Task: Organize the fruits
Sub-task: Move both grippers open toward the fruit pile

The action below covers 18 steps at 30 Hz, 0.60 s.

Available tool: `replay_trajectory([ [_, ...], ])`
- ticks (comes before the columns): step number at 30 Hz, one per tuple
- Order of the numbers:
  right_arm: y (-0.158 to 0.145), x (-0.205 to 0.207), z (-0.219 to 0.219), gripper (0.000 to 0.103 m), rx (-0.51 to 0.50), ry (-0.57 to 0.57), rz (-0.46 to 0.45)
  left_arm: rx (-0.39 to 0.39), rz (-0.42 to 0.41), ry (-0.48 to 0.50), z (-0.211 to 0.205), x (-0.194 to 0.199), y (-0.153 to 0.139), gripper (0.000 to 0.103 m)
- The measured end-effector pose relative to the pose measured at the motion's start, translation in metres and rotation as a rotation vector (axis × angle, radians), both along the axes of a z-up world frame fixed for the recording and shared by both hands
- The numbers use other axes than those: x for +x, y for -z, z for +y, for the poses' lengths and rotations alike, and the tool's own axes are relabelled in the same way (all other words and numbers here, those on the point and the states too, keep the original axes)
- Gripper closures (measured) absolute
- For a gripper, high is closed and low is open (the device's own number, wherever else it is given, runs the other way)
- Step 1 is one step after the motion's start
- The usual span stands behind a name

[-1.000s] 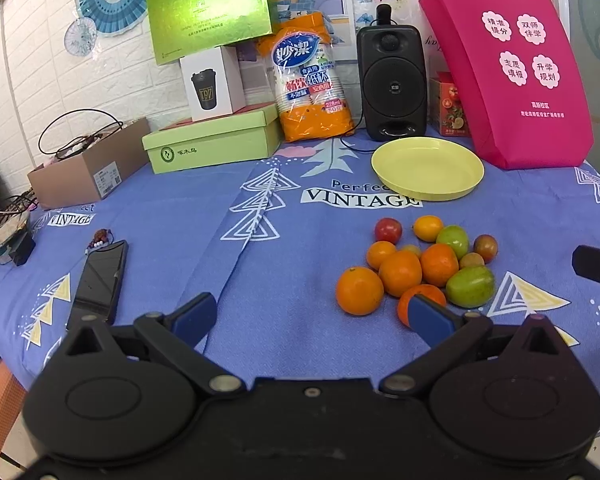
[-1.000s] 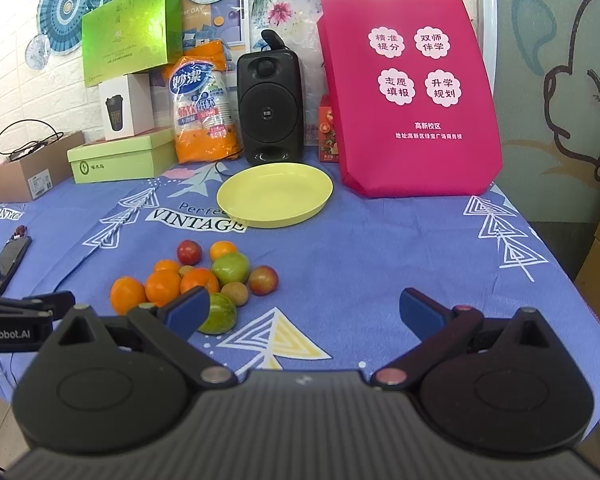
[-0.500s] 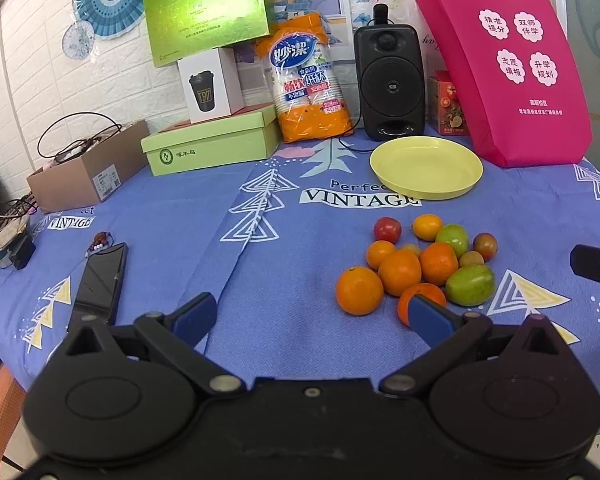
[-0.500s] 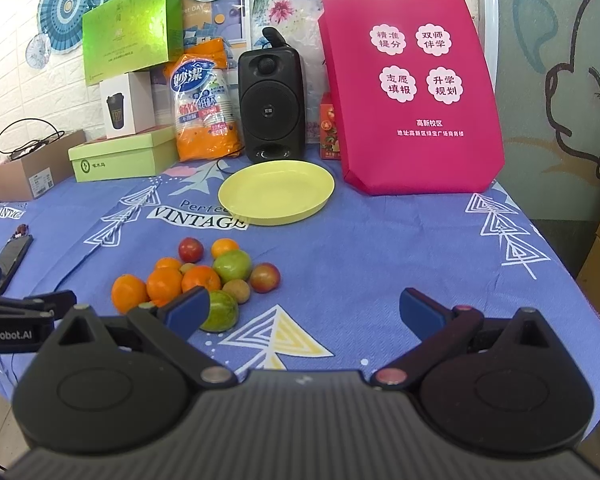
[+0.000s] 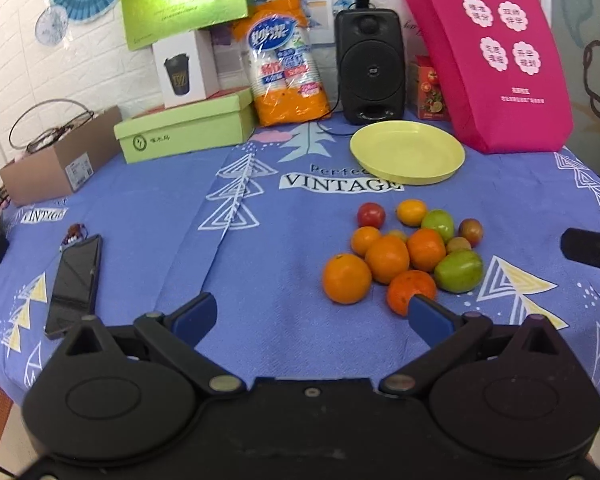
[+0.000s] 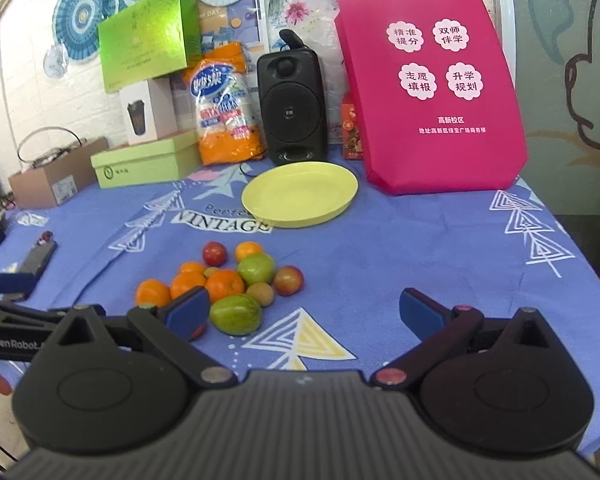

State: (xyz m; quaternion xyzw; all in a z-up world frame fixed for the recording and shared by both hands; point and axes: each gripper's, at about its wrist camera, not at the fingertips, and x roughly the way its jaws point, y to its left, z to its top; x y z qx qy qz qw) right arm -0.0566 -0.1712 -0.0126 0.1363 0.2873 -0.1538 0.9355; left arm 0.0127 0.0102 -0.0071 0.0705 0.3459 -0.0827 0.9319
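A pile of fruit lies on the blue tablecloth: several oranges [image 5: 386, 258], a big green fruit [image 5: 459, 271], a red tomato [image 5: 371, 215] and small ones. It also shows in the right wrist view [image 6: 224, 282]. An empty yellow plate [image 5: 407, 152] [image 6: 300, 193] sits behind the pile. My left gripper [image 5: 310, 316] is open and empty, near the pile's front left. My right gripper [image 6: 306, 314] is open and empty; its left finger covers the front oranges, and the green fruit [image 6: 236, 314] lies just ahead.
A black phone [image 5: 74, 284] lies at the left. Along the back stand a cardboard box [image 5: 56, 164], green boxes [image 5: 184, 126], a cup pack [image 5: 286, 68], a black speaker [image 5: 370, 64] and a pink bag [image 5: 492, 60].
Both grippers have moved a little forward toward the fruit and plate. Jaws stay open and nothing has been taken hold of.
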Motion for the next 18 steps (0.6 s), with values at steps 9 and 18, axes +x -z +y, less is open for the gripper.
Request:
replay_trajectory([
  [9, 0.007, 0.003, -0.004, 0.000, 0.009, -0.033, 0.001, -0.020, -0.012, 0.049, 0.006, 0.002, 0.007, 0.000],
  [18, 0.020, 0.010, 0.005, 0.000, -0.064, -0.120, -0.018, 0.063, -0.076, -0.002, 0.005, 0.009, 0.018, 0.000],
])
